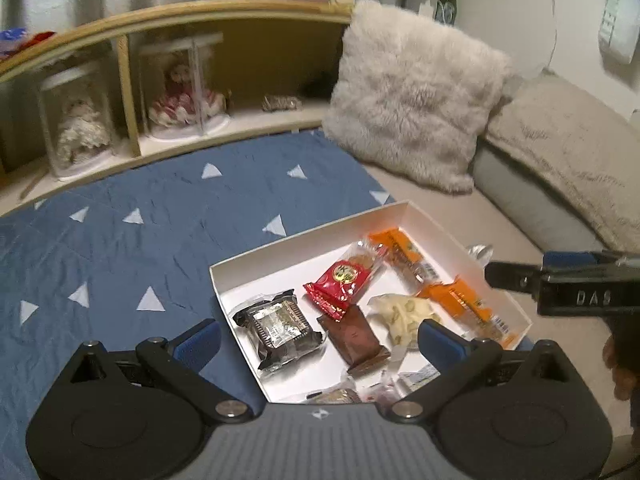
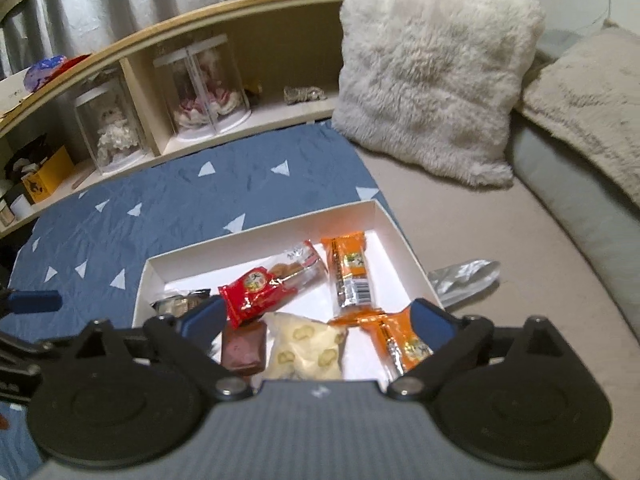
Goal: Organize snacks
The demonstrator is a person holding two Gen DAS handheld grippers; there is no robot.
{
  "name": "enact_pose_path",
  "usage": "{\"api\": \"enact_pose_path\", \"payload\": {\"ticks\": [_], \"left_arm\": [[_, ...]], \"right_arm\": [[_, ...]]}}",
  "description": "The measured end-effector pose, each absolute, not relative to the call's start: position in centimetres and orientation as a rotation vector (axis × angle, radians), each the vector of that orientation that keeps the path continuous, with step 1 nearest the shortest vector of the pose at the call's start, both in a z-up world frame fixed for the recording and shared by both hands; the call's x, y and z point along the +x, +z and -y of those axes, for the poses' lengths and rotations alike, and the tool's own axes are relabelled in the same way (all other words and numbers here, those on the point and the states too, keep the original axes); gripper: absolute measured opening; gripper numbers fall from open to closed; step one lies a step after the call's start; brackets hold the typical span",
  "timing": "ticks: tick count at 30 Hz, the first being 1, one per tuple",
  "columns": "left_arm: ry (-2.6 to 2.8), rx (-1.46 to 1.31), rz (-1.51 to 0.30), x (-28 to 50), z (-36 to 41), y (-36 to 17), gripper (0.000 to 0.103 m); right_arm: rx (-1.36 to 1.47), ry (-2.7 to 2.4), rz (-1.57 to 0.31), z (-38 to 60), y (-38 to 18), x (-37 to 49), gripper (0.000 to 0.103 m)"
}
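Both my grippers are tilted downward: left gripper (image 1: 316,336) jaws spread wide with nothing pinched, right gripper (image 2: 318,320) same deal, wide and empty.

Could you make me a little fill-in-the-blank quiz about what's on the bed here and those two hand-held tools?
1. The snacks lie inside a shallow ____ box.
2. Two wrappers of the same colour, ____, lie at the box's right side; one is the packet.
3. The left tool and the right tool both have their jaws ____ with nothing gripped.
4. Outside the box, on its right, lies a crumpled ____ wrapper.

Missing words: white; orange; open; silver
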State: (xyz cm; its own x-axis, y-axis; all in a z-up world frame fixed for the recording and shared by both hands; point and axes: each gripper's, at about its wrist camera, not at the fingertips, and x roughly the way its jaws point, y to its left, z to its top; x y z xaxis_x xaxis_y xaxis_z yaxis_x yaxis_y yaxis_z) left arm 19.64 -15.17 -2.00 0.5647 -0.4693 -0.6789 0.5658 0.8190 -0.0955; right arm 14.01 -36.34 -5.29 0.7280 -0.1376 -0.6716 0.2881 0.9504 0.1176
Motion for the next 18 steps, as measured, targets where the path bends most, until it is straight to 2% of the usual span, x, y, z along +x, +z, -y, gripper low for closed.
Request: {"api": "enact_pose_path", "payload": {"ticks": [6, 18], "left_arm": [[-0.528, 0.156, -0.664, 15.7, 14.0, 0.5, 0.103], [-0.483, 0.125, -0.621, 9.9, 11.2, 1.9, 0.103]], "right_arm": [[0.187, -0.228, -0.684, 34.3, -3.1, 10.4, 0.102], [0.176, -0.216, -0.625, 31.8, -0.3, 3.4, 0.102]]}}
